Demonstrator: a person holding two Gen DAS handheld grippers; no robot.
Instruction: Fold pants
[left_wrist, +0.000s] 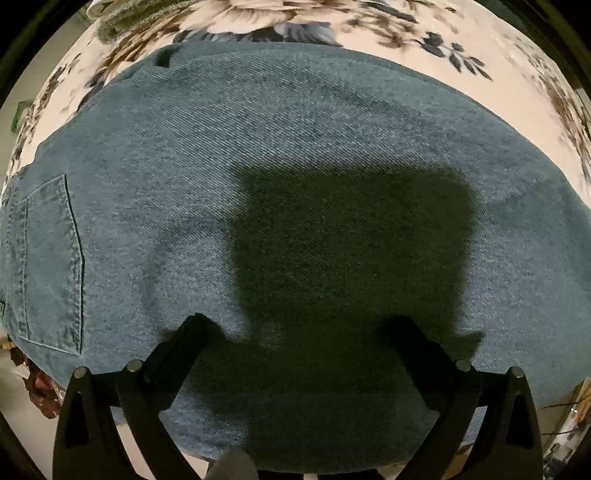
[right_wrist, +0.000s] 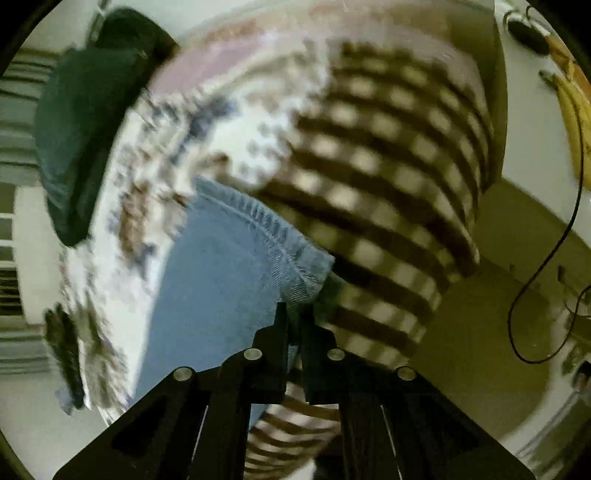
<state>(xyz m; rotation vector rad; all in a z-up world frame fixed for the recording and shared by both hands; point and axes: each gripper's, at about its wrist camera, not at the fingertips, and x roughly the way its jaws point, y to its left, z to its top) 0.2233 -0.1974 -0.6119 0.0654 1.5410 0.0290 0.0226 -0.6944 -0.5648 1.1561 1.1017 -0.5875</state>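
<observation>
Blue denim pants (left_wrist: 258, 155) lie flat on a floral bedspread (left_wrist: 424, 48) and fill most of the left wrist view. A back pocket (left_wrist: 51, 258) shows at the left edge. My left gripper (left_wrist: 303, 325) is open just above the denim, its shadow on the cloth. In the right wrist view my right gripper (right_wrist: 293, 314) is shut on the hemmed corner of the pants (right_wrist: 295, 273), holding it lifted above the bed. The view is blurred by motion.
A brown and cream checked blanket (right_wrist: 388, 177) lies on the bed to the right of the lifted denim. A dark green pillow (right_wrist: 85, 129) sits at the far left. A black cable (right_wrist: 546, 258) hangs by the wall at right.
</observation>
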